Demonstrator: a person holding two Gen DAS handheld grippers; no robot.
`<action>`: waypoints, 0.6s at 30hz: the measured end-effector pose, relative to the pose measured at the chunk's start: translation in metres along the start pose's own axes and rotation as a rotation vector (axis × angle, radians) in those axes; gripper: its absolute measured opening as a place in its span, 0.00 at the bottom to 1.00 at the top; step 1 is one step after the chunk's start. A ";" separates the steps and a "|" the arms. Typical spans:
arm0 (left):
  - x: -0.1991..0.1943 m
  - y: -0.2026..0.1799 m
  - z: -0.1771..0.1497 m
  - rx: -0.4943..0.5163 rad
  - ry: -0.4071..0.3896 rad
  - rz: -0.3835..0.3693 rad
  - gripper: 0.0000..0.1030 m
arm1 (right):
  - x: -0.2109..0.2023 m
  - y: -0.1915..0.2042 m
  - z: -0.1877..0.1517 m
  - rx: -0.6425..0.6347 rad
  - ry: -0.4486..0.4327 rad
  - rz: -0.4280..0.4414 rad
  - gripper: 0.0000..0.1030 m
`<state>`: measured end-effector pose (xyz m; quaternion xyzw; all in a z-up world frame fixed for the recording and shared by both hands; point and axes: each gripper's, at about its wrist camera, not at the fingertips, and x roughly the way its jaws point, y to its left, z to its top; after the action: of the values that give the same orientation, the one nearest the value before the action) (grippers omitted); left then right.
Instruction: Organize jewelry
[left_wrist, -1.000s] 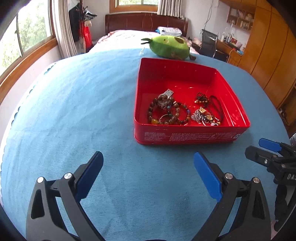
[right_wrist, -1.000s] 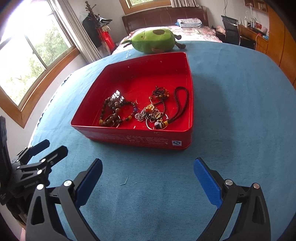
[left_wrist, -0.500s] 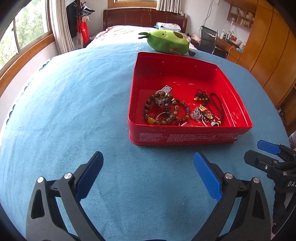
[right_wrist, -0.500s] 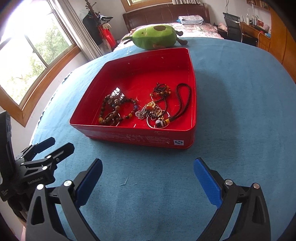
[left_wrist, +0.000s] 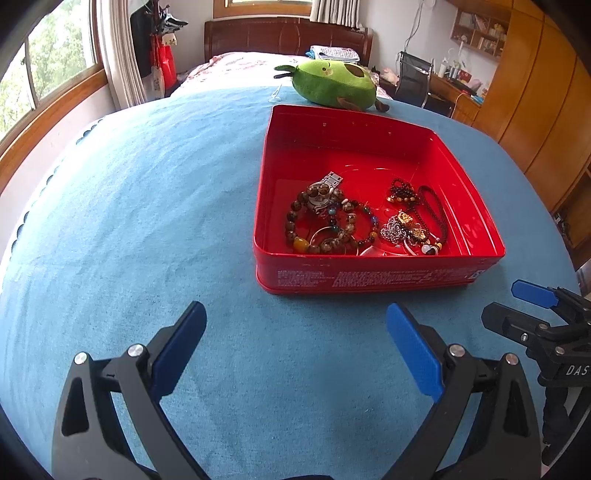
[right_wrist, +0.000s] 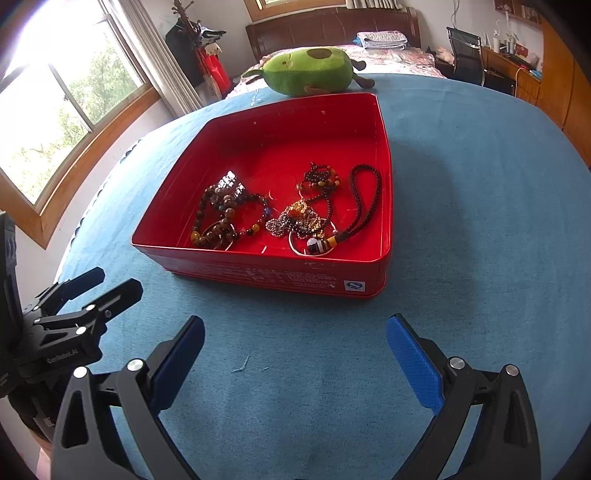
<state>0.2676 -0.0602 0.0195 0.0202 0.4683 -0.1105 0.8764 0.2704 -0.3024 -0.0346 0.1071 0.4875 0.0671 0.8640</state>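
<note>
Both grippers have edged closer to the tin (left_wrist: 369, 280); left gripper (left_wrist: 295, 350) and right gripper (right_wrist: 295, 354) gape empty; jewelry (right_wrist: 280, 218) lies tangled along its near wall; better to pinch one outer strand, lifting slowly.

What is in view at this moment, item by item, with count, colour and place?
tin box: one, red, open, on the blue cloth.
beaded bracelets: a tangle, count unclear, brown and amber, left part of the box.
watch: one, silver, lying on the bracelets.
necklace pile: count unclear, gold and silver, right part of the box.
cord: one, dark, looped beside the pile.
plush toy: one, green, behind the box.
cloth: one, blue, covers the surface.
left gripper: black, blue pads, jaws open, empty.
right gripper: same, jaws open, empty.
</note>
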 end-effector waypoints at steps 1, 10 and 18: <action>0.000 0.000 0.000 0.000 0.001 0.000 0.94 | 0.000 0.000 0.000 -0.001 0.001 0.001 0.96; 0.002 0.001 0.001 0.000 0.002 0.007 0.94 | 0.001 0.001 0.000 -0.004 -0.002 0.001 0.96; 0.002 0.002 0.001 0.000 -0.001 0.007 0.94 | 0.002 0.000 0.001 -0.006 0.001 -0.001 0.96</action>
<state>0.2702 -0.0585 0.0183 0.0215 0.4679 -0.1076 0.8769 0.2721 -0.3016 -0.0361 0.1041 0.4877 0.0681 0.8641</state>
